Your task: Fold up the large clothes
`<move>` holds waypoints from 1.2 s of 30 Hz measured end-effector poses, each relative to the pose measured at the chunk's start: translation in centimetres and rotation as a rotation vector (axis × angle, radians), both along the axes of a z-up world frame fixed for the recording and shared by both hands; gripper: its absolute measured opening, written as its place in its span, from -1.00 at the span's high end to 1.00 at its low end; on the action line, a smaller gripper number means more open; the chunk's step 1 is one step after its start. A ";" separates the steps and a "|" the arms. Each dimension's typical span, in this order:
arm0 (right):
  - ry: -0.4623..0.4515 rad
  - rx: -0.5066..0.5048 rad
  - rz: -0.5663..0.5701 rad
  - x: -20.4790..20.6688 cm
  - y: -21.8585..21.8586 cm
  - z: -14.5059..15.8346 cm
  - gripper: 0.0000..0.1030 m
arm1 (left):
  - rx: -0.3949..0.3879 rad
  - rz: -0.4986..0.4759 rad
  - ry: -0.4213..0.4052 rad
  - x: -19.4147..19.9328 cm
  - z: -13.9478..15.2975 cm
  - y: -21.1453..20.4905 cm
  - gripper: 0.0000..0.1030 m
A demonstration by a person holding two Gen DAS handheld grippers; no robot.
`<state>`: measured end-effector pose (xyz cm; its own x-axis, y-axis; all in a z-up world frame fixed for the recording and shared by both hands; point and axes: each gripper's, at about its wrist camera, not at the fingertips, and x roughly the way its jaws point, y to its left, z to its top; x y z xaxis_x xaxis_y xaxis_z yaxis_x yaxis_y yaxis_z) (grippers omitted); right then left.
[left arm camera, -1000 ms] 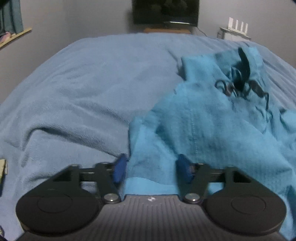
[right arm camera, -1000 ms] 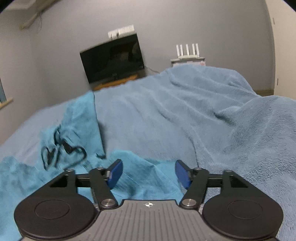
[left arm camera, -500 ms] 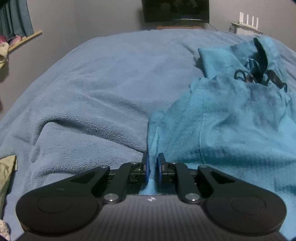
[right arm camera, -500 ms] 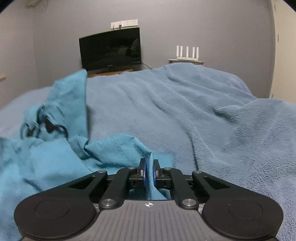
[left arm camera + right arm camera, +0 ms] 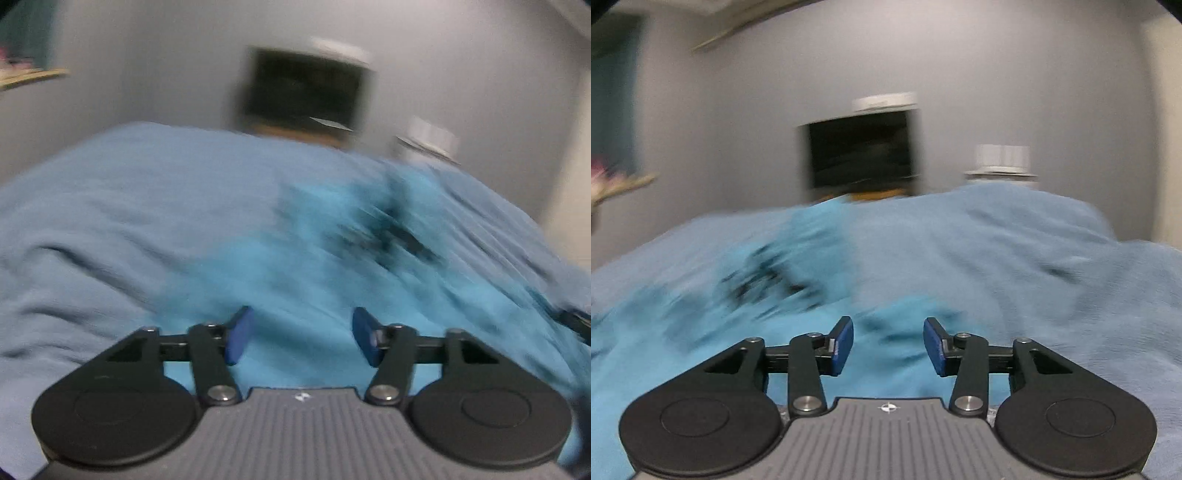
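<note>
A bright turquoise garment [image 5: 332, 266] with dark drawstrings lies spread on a bed under a pale blue blanket [image 5: 129, 206]. Both views are motion-blurred. My left gripper [image 5: 301, 334] is open and empty, raised above the garment's near edge. In the right wrist view the same garment [image 5: 701, 325] fills the lower left. My right gripper [image 5: 888, 345] is open and empty above the garment's near right part.
The blue blanket [image 5: 1015, 258] covers the whole bed. A dark TV screen [image 5: 860, 151] hangs on the grey far wall, with a white router [image 5: 1001, 162] on a shelf to its right. A shelf [image 5: 33, 75] sits on the left wall.
Both grippers were shut on the garment's near edge half a second ago and have opened and let it go. Both have lifted, tilted up and are moving fast.
</note>
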<state>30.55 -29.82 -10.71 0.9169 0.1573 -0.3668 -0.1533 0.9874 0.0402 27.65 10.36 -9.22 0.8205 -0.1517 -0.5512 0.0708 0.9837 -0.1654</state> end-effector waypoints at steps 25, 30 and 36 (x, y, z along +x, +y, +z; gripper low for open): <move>0.154 -0.178 -0.187 0.0 1.0 -5.4 0.02 | 0.397 -0.008 0.245 -4.1 -5.7 -2.7 -0.19; 0.082 -0.122 -0.121 -3.7 -0.2 -3.2 -0.30 | 0.386 0.005 0.216 -3.9 -4.7 -3.4 -0.25; 0.047 0.033 -0.172 -3.1 -3.3 -1.5 -0.30 | 0.341 0.039 0.093 -2.0 -1.4 -2.3 -0.43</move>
